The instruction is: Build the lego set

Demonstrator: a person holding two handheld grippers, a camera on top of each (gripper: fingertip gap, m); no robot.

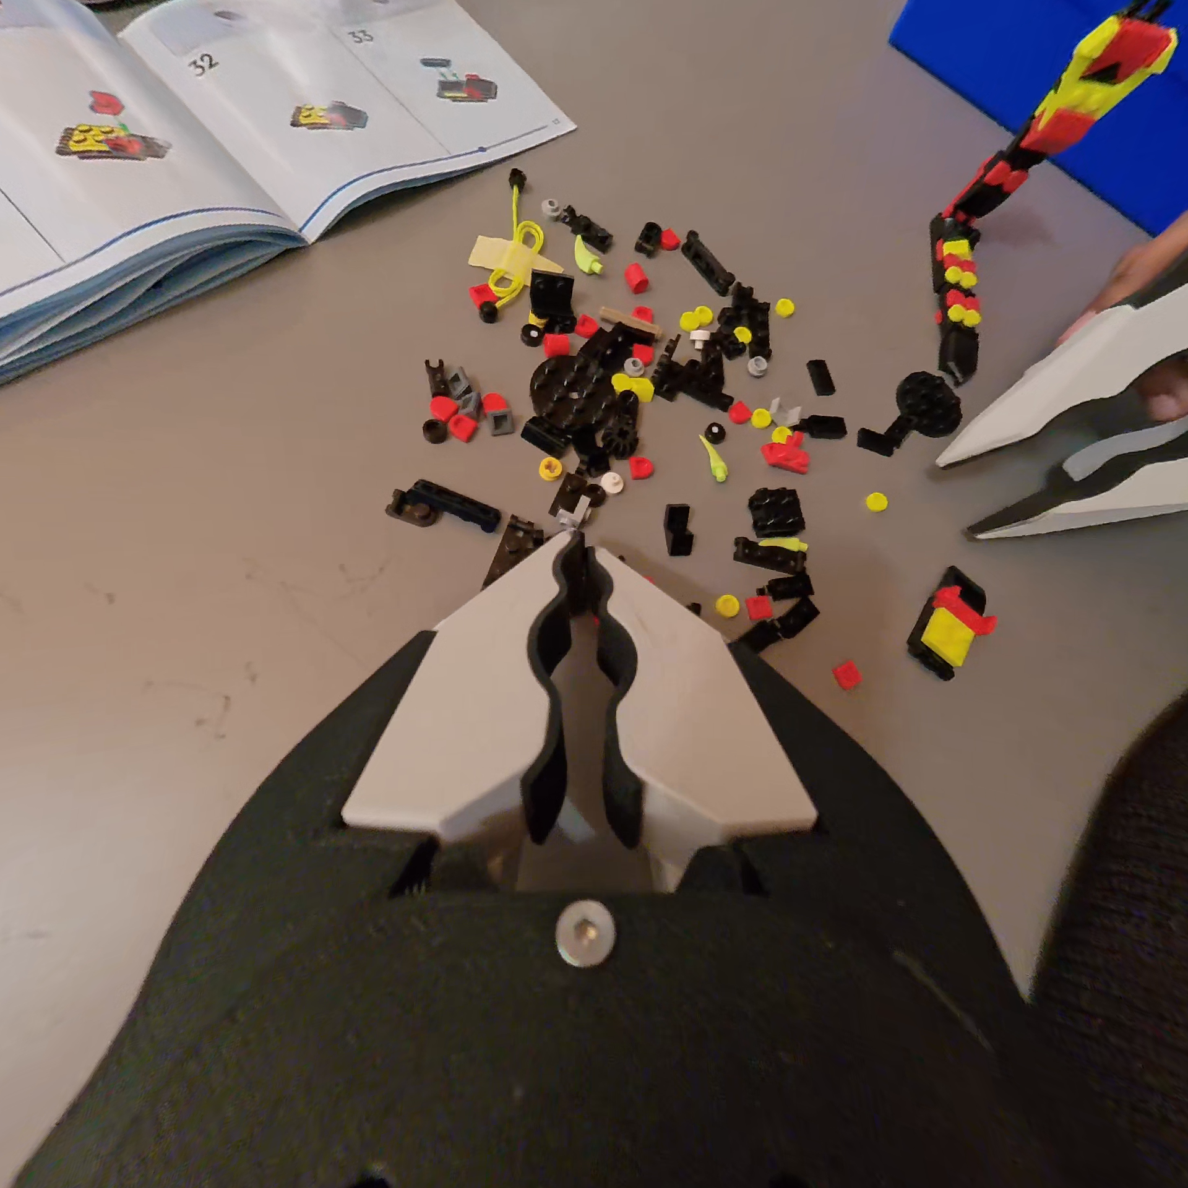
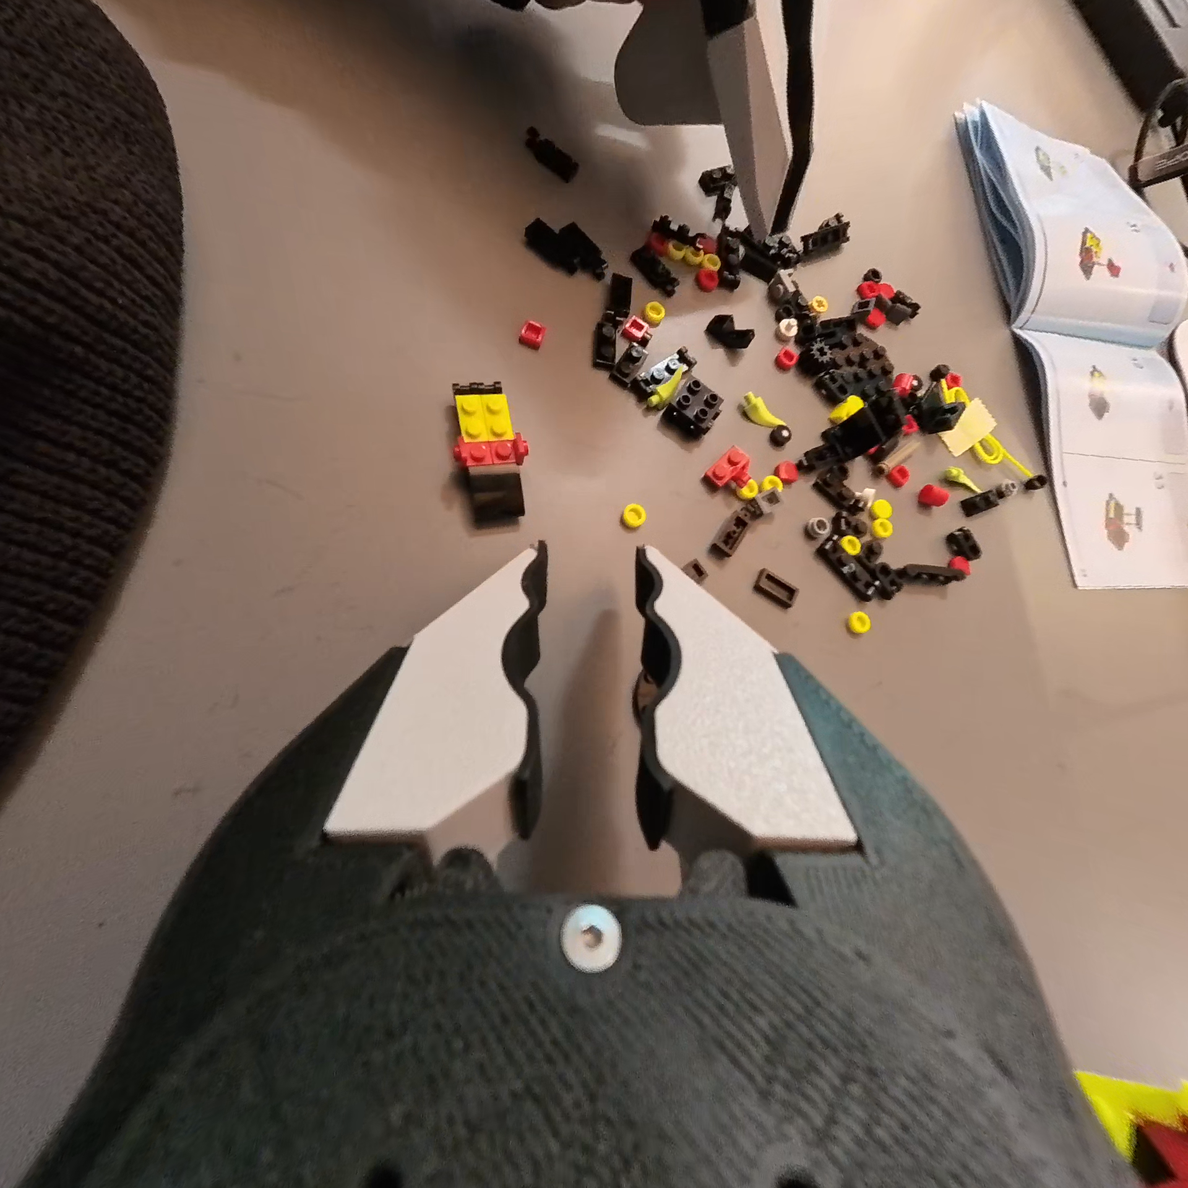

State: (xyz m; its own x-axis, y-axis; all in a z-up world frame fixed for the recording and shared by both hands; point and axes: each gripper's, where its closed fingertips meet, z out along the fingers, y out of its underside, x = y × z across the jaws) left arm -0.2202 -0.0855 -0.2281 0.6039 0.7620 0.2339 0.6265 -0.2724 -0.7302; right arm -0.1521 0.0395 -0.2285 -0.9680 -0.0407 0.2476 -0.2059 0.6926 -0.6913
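Note:
Loose Lego pieces (image 1: 643,386) in black, red and yellow lie scattered on the grey table (image 1: 193,611). My left gripper (image 1: 574,539) is shut, its tips at the near edge of the pile, just short of a small grey piece (image 1: 571,514). The right wrist view shows it (image 2: 766,228) reaching down into the pile's far side. My right gripper (image 2: 591,554) is open and empty over bare table, also seen in the left wrist view (image 1: 954,498). A small yellow, red and black sub-assembly (image 2: 487,443) lies just ahead of it to the left.
A long black, red and yellow built model (image 1: 964,276) lies at the right, reaching to a blue box (image 1: 1028,64). An open instruction booklet (image 1: 193,128) lies at the far left. A hand (image 1: 1131,276) holds the right gripper. Dark fabric (image 2: 64,321) borders the table. Left tips to right tips: about 15 centimetres.

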